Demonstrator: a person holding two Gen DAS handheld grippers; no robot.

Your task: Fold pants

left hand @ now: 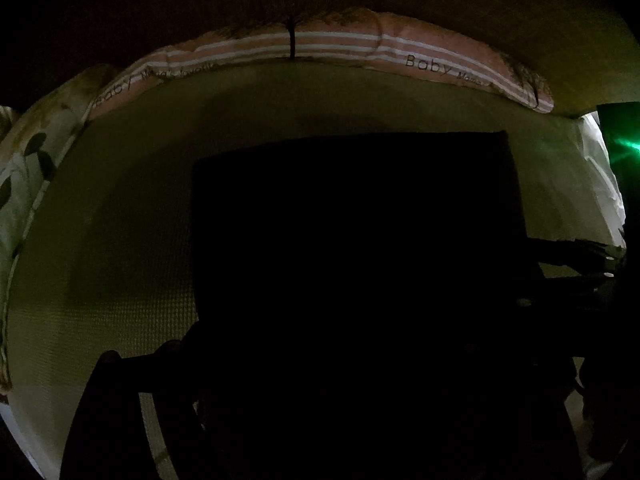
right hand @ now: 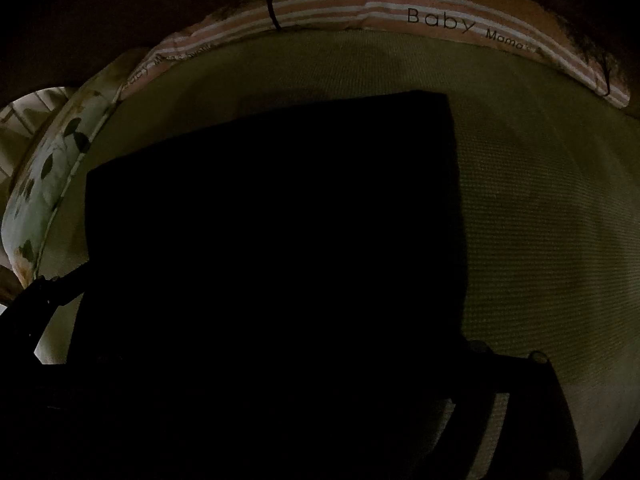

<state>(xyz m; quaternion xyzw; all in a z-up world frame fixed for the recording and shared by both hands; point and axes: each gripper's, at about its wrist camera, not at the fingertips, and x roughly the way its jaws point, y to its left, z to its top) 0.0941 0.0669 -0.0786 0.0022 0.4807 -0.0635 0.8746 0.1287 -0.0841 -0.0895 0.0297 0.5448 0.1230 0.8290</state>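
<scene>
One pair of black pants [left hand: 352, 220], folded to a flat rectangle, is seen lying on the green textured mat [left hand: 132, 240], near its middle. Bare mat is left on the far side and on both flanks. The mat is edged by a pink striped bumper [left hand: 340, 42] printed "Baby" and a leaf-print cushion [left hand: 28, 168]. The left gripper [left hand: 320, 420] and right gripper [right hand: 300, 420] are lost in darkness; jaw state cannot be told from the pictures. No containers are seen.
</scene>
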